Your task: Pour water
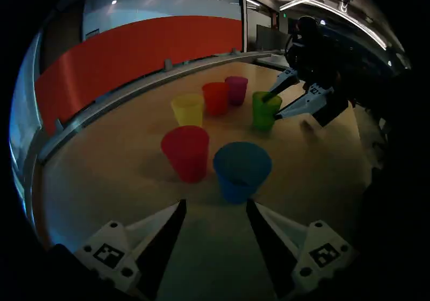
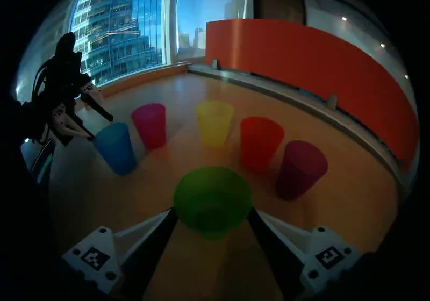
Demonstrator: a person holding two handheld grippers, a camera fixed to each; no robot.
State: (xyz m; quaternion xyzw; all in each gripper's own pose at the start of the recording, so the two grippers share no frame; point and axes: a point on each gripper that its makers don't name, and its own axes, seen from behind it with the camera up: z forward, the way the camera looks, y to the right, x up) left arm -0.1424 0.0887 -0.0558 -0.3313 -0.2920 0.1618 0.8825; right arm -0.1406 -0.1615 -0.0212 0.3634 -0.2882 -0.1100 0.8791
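Dim, window-lit, perhaps slightly blurred

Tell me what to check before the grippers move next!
1. The green cup stands upright: ok.
2. It sits between the open fingers of the right gripper: ok.
3. Water in the green cup: cannot tell.
4. The left gripper is open: ok.
5. The blue cup is between the left gripper's fingers: not ok, it stands just ahead of them.

Cups [image 2: 214, 122] clustered on table [image 2: 355, 204], one perhaps inside right gripper [image 2: 211, 212]
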